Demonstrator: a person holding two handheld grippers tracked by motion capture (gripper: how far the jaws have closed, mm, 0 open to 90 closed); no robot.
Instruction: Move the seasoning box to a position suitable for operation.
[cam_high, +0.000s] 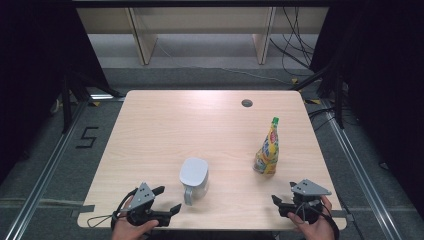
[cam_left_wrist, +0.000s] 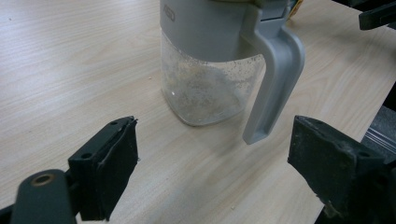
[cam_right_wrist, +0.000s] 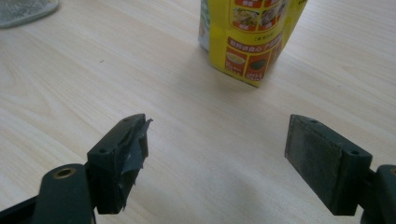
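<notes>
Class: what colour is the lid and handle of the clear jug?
Light grey lid and handle, best in the left gripper view.

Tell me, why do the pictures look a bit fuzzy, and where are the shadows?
High view: soft all over, dark at both sides, the table evenly lit. Left gripper view: the jug is fairly sharp, with a faint shadow beside its base; the near black pads blur slightly. Right gripper view: the yellow pouch casts a soft shadow towards the camera, and its top is cut off.
</notes>
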